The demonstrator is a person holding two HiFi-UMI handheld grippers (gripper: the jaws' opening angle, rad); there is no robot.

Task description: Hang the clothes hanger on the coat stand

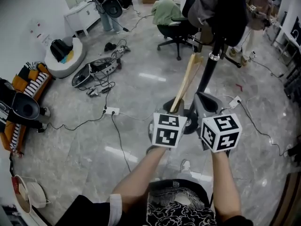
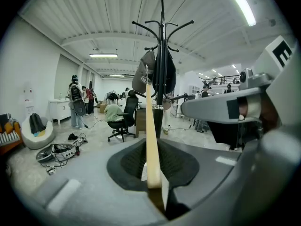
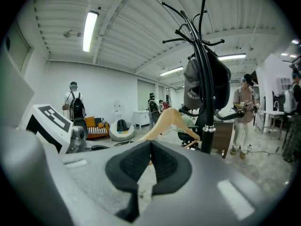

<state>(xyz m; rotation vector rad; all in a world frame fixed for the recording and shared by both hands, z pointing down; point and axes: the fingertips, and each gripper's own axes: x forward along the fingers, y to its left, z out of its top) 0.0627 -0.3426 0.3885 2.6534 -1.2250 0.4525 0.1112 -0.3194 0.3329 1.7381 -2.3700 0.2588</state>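
Note:
In the head view a wooden clothes hanger (image 1: 186, 83) rises from my left gripper (image 1: 176, 109), which is shut on its lower end. In the left gripper view the hanger (image 2: 150, 126) stands edge-on between the pads, pointing up at the black coat stand (image 2: 162, 55). The stand's pole (image 1: 207, 72) is just right of the hanger, with a grey cap and dark garments (image 1: 220, 7) on its hooks. My right gripper (image 1: 205, 100) is beside the pole, shut on nothing. In the right gripper view my right gripper (image 3: 150, 149) has the hanger (image 3: 169, 120) behind it, left of the stand (image 3: 205, 79).
The stand's round base (image 1: 190, 121) lies under both grippers. A power strip and cables (image 1: 111, 110) trail over the floor at left. A seated person on an office chair (image 1: 172, 21) is behind the stand. A white beanbag (image 1: 66, 56) and a striped sofa (image 1: 27, 86) line the left wall.

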